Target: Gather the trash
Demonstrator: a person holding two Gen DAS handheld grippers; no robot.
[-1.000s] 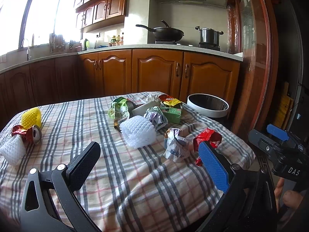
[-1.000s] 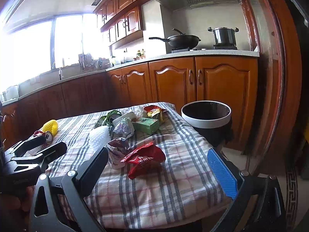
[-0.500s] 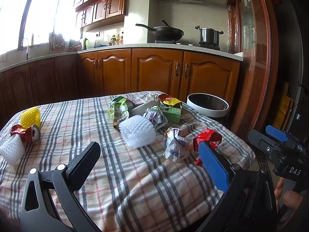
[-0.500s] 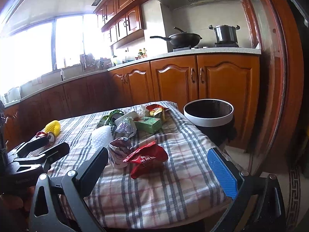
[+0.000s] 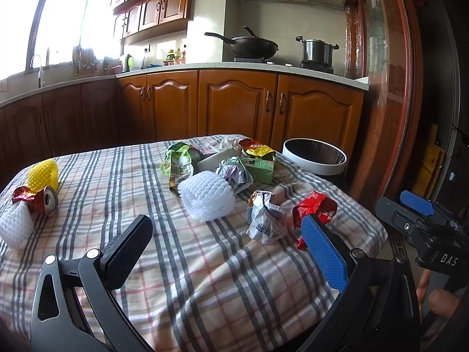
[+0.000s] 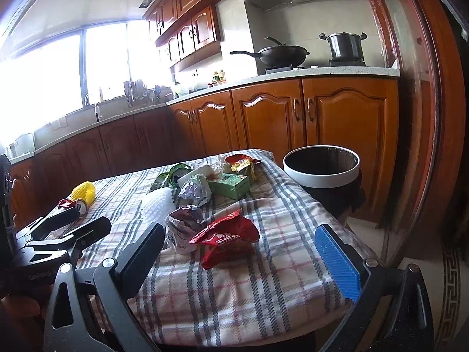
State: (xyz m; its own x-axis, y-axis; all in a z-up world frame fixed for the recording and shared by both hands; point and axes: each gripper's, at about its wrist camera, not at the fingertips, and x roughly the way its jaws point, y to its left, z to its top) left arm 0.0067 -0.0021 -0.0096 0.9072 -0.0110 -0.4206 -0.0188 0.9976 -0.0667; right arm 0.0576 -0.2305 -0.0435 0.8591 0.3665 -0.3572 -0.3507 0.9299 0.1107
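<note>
Two grippers, left (image 5: 222, 246) and right (image 6: 243, 252), are held wide open and empty above the desk (image 6: 234, 293) near edge. Nearest the right jaws, the red wrapper (image 6: 225, 234) is best pinched across its crumpled middle, then carried to the bin (image 6: 322, 173) beyond the desk's right edge.

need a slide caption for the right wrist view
Open right tool faces red snack wrapper on checked tablecloth, bin beyond.

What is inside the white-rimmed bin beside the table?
The bin shows only a dark inner wall near its rim; the bottom is hidden, so any contents cannot be seen.
</note>
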